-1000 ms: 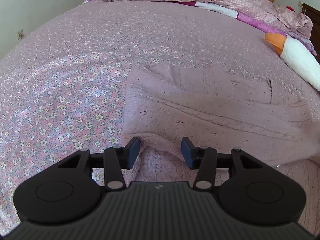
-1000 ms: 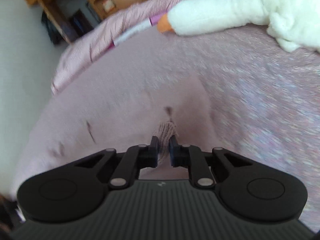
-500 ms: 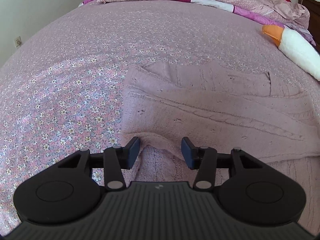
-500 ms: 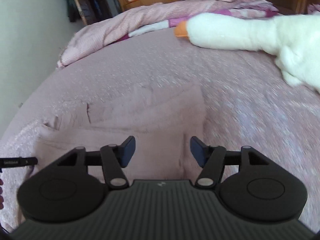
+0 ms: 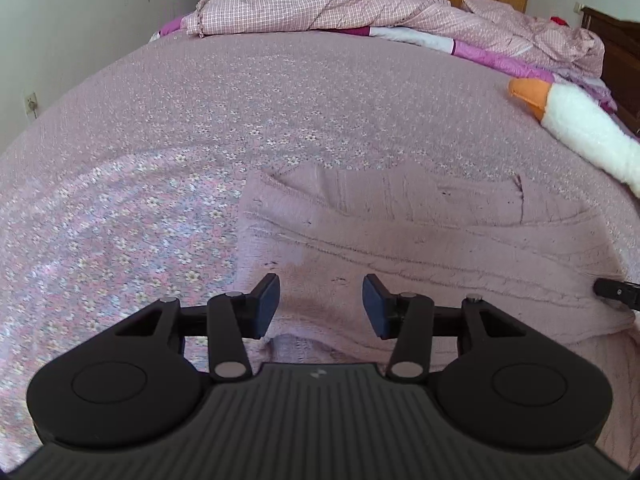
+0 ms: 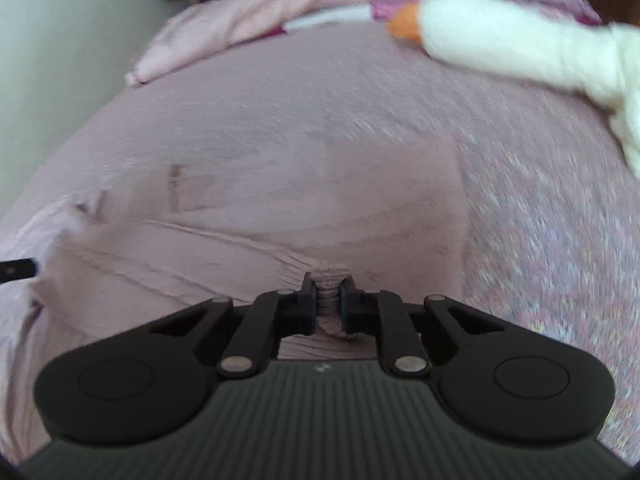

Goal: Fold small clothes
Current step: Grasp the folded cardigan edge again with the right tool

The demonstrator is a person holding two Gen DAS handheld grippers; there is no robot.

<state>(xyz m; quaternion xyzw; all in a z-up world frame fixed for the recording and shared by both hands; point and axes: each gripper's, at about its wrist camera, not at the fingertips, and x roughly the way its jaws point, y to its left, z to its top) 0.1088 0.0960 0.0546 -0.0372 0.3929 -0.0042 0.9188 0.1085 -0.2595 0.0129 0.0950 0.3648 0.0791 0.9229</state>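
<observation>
Now right hand-held gripper pinching sweater

plush goose and rumpled checked quilt on floral bedspread.

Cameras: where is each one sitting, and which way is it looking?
Left wrist: sits on the left claw, looking across the bed over the pink sweater; its open fingers show.
Right wrist: sits on the right claw, looking over the same sweater; its fingers pinch a bunch of it.
Both share the sweater, the toy goose and the quilt.
</observation>
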